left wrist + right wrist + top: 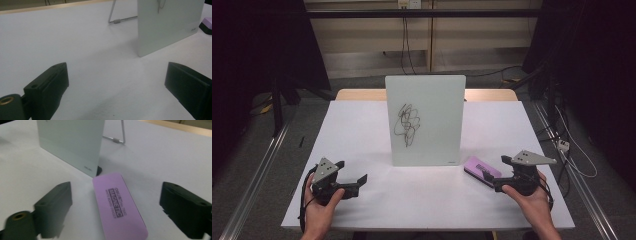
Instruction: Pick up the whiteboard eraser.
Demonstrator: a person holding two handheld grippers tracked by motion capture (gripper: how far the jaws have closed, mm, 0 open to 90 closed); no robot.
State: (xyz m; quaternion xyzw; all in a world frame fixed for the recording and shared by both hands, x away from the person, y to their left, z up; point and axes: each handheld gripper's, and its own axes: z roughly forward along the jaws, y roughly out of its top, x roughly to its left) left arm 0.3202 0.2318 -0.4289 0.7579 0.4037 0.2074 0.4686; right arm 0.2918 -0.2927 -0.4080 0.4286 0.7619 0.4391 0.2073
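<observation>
Right gripper sits at about 4 o'clock on the table, jaws wide apart, holding nothing, straddling the near end of the purple eraser. In the right gripper view the eraser lies flat between the two black jaws, touching neither. It lies just beside the lower right corner of the upright whiteboard, which stands at the table's centre on a wire stand.

Left gripper rests at about 8 o'clock, jaws also spread wide, empty, pointed toward the board; nothing but bare table between them in the left gripper view.

Likely step: pick up the eraser to wipe the black scribble off the board. To do it well: lower the right jaws so they flank the eraser's long sides, centre them, close squarely across the narrow width, lift level. The board looks free-standing, so it may tip under a wiping push; the left gripper could steady its edge.

Writing: eraser top reads "MAGNETIC" in large letters, smaller lines above and below too blurred to read surely. Small logo on the board's lower corner, unreadable.
</observation>
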